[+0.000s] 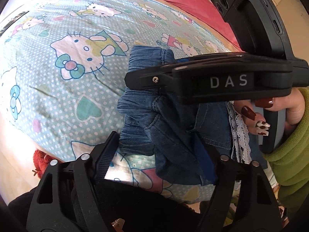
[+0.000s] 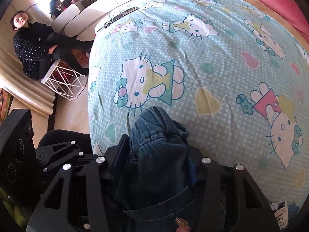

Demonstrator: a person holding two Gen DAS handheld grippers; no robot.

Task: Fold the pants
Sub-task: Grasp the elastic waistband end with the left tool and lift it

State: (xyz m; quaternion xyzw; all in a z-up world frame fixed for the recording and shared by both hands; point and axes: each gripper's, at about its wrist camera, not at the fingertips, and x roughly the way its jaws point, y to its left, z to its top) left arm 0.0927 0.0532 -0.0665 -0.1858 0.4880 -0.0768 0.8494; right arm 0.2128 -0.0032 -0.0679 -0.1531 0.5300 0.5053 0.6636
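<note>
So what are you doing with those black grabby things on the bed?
A person is folding small blue denim pants on a light blue cartoon-cat bedsheet. Each hand holds a black two-finger tool. The left tool has the bunched waistband between its fingers, and the right tool is clamped on a wad of the same denim. The pants are still crumpled, not neatly folded yet.

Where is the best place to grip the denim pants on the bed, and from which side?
Grip the denim pants at the gathered elastic waistband. It is the thickest, firmest edge and it lies bunched up off the sheet. Come from above, jaws straddling the band's edge.
</note>
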